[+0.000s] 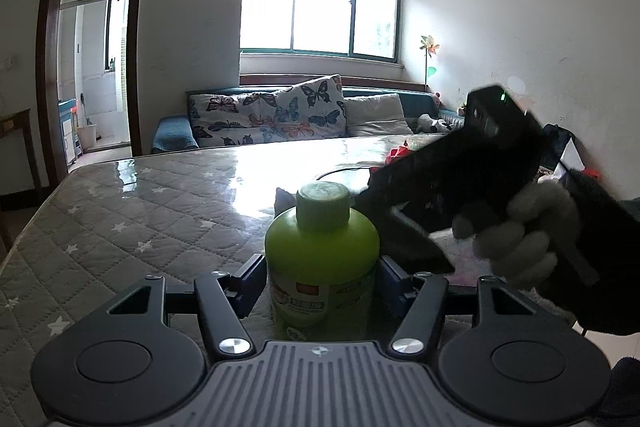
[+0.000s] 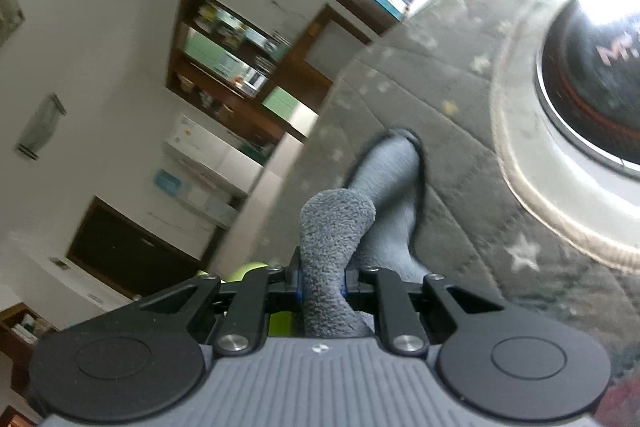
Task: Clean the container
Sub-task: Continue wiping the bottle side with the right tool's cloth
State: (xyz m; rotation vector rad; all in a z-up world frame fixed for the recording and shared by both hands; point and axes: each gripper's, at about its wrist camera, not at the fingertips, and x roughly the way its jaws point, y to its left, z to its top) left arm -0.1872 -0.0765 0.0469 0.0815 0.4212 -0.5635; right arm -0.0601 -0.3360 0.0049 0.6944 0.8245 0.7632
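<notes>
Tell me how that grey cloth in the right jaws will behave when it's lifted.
The grey cloth will likely flop: it already bends over above the right gripper. Its fuzzy pile suggests a light, non-slippery hold. The free end will probably drag across the quilted table cover.

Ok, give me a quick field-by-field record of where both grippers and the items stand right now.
left gripper: shut on the green bottle, upright, cap on
right gripper: shut on the grey cloth, view tilted and blurred
cloth: free end touches the table cover
surface: grey quilted cover with white stars under glossy film
nearby: round dark glossy object right of the cloth, identity unclear
cleaning: no wiping visible yet
</notes>
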